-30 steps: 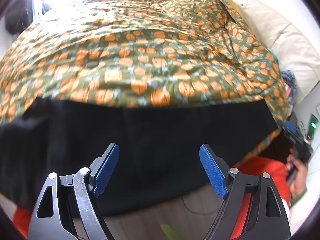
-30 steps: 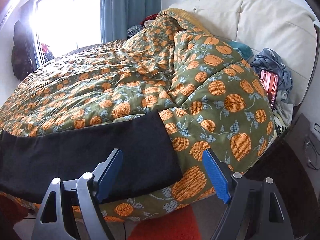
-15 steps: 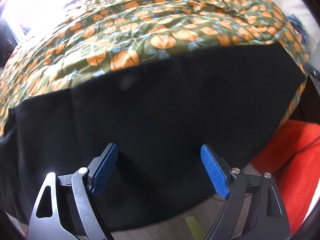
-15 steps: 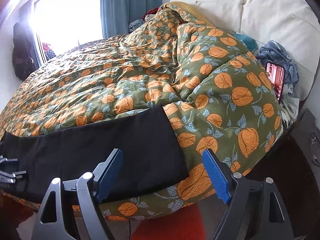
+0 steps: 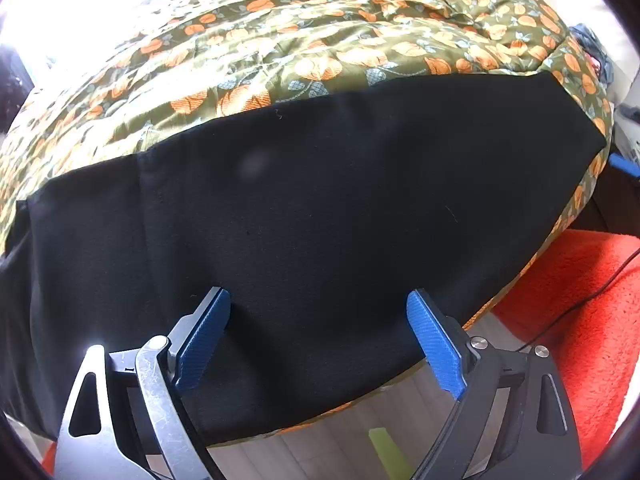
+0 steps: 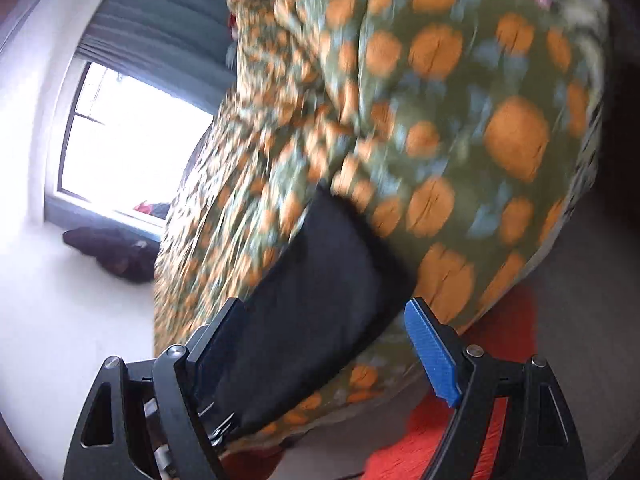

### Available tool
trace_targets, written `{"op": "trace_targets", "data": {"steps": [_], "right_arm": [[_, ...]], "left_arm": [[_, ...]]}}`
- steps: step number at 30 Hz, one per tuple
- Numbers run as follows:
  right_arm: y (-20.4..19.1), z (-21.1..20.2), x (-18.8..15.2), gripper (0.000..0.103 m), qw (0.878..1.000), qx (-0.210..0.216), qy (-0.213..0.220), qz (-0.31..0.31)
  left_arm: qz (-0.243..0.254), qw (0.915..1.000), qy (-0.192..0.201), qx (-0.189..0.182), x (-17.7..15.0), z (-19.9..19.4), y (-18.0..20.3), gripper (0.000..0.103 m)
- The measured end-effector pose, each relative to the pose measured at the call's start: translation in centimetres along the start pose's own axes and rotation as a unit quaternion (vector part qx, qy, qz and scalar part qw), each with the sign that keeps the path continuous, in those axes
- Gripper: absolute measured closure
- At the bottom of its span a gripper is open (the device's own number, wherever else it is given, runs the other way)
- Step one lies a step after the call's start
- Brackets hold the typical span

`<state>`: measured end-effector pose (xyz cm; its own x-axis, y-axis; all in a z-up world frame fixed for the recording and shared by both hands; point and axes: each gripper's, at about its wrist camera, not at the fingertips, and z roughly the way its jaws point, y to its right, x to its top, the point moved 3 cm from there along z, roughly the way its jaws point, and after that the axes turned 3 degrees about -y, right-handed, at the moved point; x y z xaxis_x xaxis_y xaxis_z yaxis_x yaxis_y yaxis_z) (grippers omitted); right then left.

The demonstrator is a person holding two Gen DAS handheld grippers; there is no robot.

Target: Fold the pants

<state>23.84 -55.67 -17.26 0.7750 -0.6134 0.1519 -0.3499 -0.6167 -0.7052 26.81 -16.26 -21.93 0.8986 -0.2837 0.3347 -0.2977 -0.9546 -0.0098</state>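
Across the near edge of the bed's quilt [image 5: 320,52], black pants [image 5: 320,200] are lying flat while both left gripper [image 5: 318,338] and right gripper [image 6: 324,346] are hovering with fingers spread, grasping nothing.

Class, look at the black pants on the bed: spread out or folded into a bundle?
Spread out. The pants lie as one long flat band along the quilt's edge, with no fold across them. Layers: cannot tell.

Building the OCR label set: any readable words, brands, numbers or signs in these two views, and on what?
None readable in either view.
The black pants, the orange-patterned quilt and both tongs, left and right, carry no print that shows.
The right wrist view is motion-blurred, so any small print there would be lost.
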Motion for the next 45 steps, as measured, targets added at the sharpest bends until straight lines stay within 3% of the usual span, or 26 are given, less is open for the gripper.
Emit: {"op": "trace_targets", "data": {"steps": [2,6,7,8,9,11,14,20,25,29,32,37,40,42,43,44,45], "right_arm": [[0.5,1.6,0.3,0.022,1.0,-0.029,-0.005,0.009],[0.7,4.2,1.4,0.028,0.999,-0.037,0.004,0.016],[0.5,4.7,1.6,0.033,0.999,-0.049,0.004,0.004],[0.4,5.0,1.5,0.054,0.998,-0.063,0.007,-0.007],[0.4,5.2,1.6,0.067,0.997,-0.077,0.011,-0.014],[0.5,5.0,1.6,0.076,0.998,-0.065,0.022,-0.007],[-0.1,3.5,1.1,0.082,0.997,-0.051,0.046,-0.032],[-5.5,0.3,0.2,0.084,0.989,-0.038,0.082,-0.116],[-13.3,-1.6,-1.1,0.084,0.975,-0.017,0.092,-0.203],[-22.2,-2.3,-3.8,0.084,0.95,0.019,0.085,-0.3],[-29.0,-1.4,-7.0,0.084,0.926,0.054,0.065,-0.367],[-38.1,5.0,-14.8,0.084,0.887,0.094,0.01,-0.451],[-40.1,10.8,-20.7,0.084,0.878,0.108,-0.024,-0.465],[-39.5,15.6,-24.0,0.081,0.882,0.107,-0.04,-0.457],[-38.4,18.7,-25.9,0.075,0.886,0.104,-0.062,-0.448],[-36.8,20.8,-27.3,0.055,0.886,0.091,-0.093,-0.445],[-35.3,23.1,-28.5,0.047,0.885,0.07,-0.131,-0.441]], "left_arm": [[-0.001,1.0,-0.001,-0.002,0.0,0.0,0.0,0.012],[0.003,1.0,-0.001,0.0,-0.1,0.1,0.0,0.012],[0.005,1.0,-0.002,0.002,-0.1,0.3,0.0,0.011],[0.006,1.0,-0.002,0.004,-0.1,0.4,0.1,0.01],[0.009,0.9999,-0.002,0.006,-0.2,0.5,0.2,0.009],[0.016,0.9998,-0.002,0.011,-0.2,0.8,0.3,0.008],[0.022,0.9997,-0.002,0.012,-0.2,0.9,0.4,0.007],[0.006,0.9998,-0.009,-0.015,0.0,-0.3,-0.4,0.008],[-0.054,0.9977,0.014,-0.038,-0.4,-4.1,-5.0,0.011],[-0.133,0.9896,0.044,-0.032,-1.4,-7.4,-11.5,0.011],[-0.202,0.9764,0.069,-0.032,-3.1,-9.5,-16.6,0.011],[-0.295,0.9498,0.102,-0.023,-7.4,-11.9,-23.1,0.011],[-0.342,0.9335,0.105,-0.019,-10.0,-12.2,-26.7,0.011],[-0.359,0.9273,0.104,-0.015,-11.6,-12.2,-28.2,0.011],[-0.364,0.9257,0.102,-0.009,-12.2,-12.2,-28.7,0.011],[-0.367,0.9246,0.101,-0.004,-13.0,-12.2,-29.1,0.011],[-0.369,0.924,0.1,-0.001,-13.5,-12.2,-29.3,0.011]]}}
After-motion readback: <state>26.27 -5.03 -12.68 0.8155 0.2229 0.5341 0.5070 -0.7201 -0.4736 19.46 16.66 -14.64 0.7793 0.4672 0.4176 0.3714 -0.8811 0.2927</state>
